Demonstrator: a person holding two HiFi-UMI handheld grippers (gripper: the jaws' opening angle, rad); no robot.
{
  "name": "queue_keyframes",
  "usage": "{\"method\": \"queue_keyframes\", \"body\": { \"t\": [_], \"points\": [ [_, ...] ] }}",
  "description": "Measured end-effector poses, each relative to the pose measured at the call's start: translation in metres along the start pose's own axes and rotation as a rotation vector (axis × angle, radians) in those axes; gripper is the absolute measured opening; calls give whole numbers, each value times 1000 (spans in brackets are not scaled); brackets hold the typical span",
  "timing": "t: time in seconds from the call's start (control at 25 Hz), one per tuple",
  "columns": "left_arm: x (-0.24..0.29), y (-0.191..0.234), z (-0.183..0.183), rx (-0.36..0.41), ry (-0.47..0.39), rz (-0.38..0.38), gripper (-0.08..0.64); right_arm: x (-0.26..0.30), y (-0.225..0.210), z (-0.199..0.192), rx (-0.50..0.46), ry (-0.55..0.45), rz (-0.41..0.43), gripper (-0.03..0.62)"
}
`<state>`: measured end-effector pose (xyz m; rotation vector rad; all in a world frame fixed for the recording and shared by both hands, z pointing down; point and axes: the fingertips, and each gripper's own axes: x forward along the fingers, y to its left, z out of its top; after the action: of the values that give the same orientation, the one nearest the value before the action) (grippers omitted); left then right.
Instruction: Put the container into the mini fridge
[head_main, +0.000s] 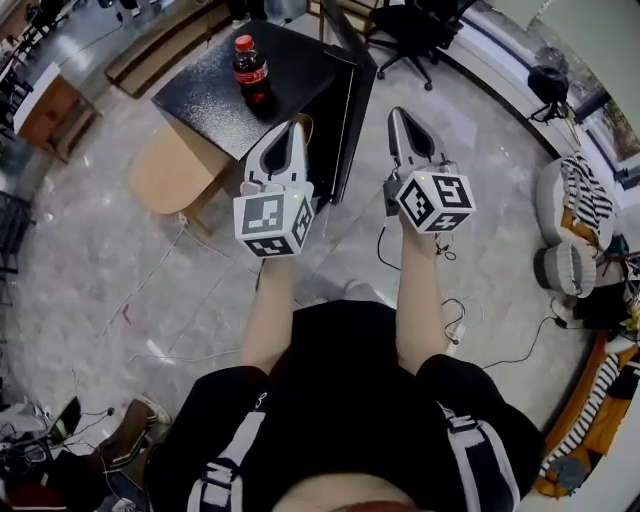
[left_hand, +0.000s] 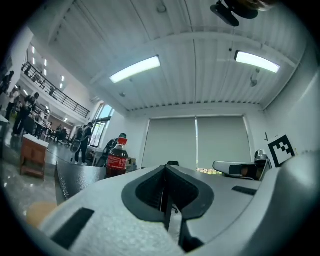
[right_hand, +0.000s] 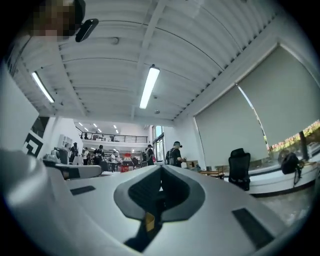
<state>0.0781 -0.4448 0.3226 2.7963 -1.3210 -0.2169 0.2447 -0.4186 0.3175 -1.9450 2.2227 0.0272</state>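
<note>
A dark cola bottle (head_main: 251, 68) with a red cap and red label stands upright on top of the black mini fridge (head_main: 215, 95). In the left gripper view the bottle (left_hand: 117, 158) rises behind the fridge's top edge (left_hand: 75, 175), left of the jaws. My left gripper (head_main: 297, 124) hovers over the fridge's near corner, shut and empty, short of the bottle. My right gripper (head_main: 398, 112) hangs to the right of the fridge, also shut with nothing in it. In each gripper view the jaws meet with nothing between them: left gripper (left_hand: 165, 169), right gripper (right_hand: 161, 169).
A round wooden stool or low table (head_main: 172, 172) sits left of the fridge. A black office chair (head_main: 415, 28) stands behind it, a wooden cabinet (head_main: 48, 112) at far left. Cables (head_main: 450, 310) trail over the floor, and cushions (head_main: 568, 230) lie at right. People stand far off.
</note>
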Motion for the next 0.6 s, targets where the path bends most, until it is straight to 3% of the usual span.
{"method": "queue_keyframes", "body": {
  "t": [0.2, 0.6],
  "points": [
    [6, -17, 3, 14, 0, -30, 11, -10, 3, -3, -22, 35, -5, 11],
    [11, 1, 6, 7, -12, -33, 11, 6, 13, -4, -61, 31, 1, 11]
  ]
}}
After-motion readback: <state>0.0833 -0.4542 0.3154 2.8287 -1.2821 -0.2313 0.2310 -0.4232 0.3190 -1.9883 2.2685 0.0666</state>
